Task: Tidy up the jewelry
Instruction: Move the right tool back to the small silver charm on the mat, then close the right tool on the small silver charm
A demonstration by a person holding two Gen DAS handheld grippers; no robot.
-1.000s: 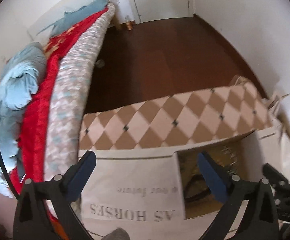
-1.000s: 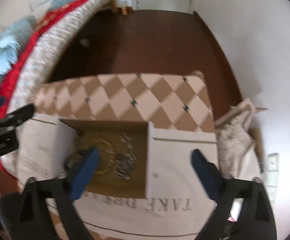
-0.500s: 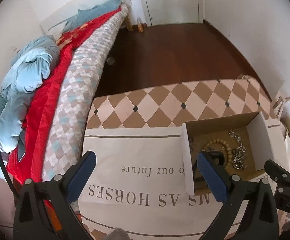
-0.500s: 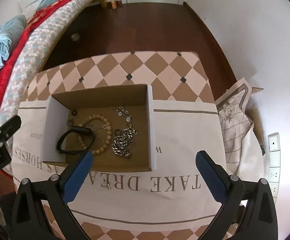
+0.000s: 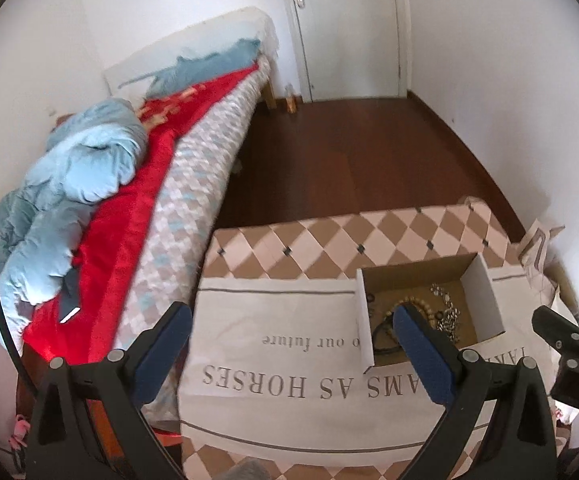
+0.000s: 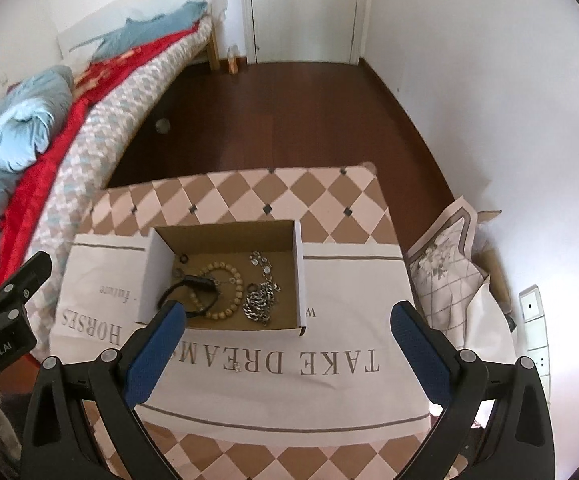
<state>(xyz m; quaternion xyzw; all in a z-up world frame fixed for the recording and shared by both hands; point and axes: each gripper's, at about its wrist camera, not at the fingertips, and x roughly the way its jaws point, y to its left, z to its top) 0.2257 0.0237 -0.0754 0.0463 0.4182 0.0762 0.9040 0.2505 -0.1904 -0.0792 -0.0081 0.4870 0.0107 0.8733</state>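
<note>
An open cardboard box [image 6: 298, 264] [image 5: 482, 292] sits on a white printed cloth [image 6: 349, 300] over a checkered table [image 6: 249, 196]. Inside lie a wooden bead bracelet [image 6: 231, 272], a black band [image 6: 193, 286], a silver chain [image 6: 261, 302], a thin linked chain [image 6: 260, 261] and a small dark ring [image 6: 184, 258]. A tiny silver piece [image 6: 236, 367] lies on the cloth in front of the box. My right gripper [image 6: 289, 330] is open and empty, held above the cloth before the box. My left gripper [image 5: 289, 330] is open and empty, left of the box.
A bed [image 5: 193, 168] with a red blanket and a blue duvet [image 5: 69, 184] runs along the table's left side. Dark wood floor [image 6: 289, 120] and a white door [image 6: 301, 8] lie beyond. A patterned cushion [image 6: 445, 268] leans at the table's right, by the white wall.
Both grippers have risen and pulled back from the table; the box looks smaller and more of the room shows. Both stay open and empty.
</note>
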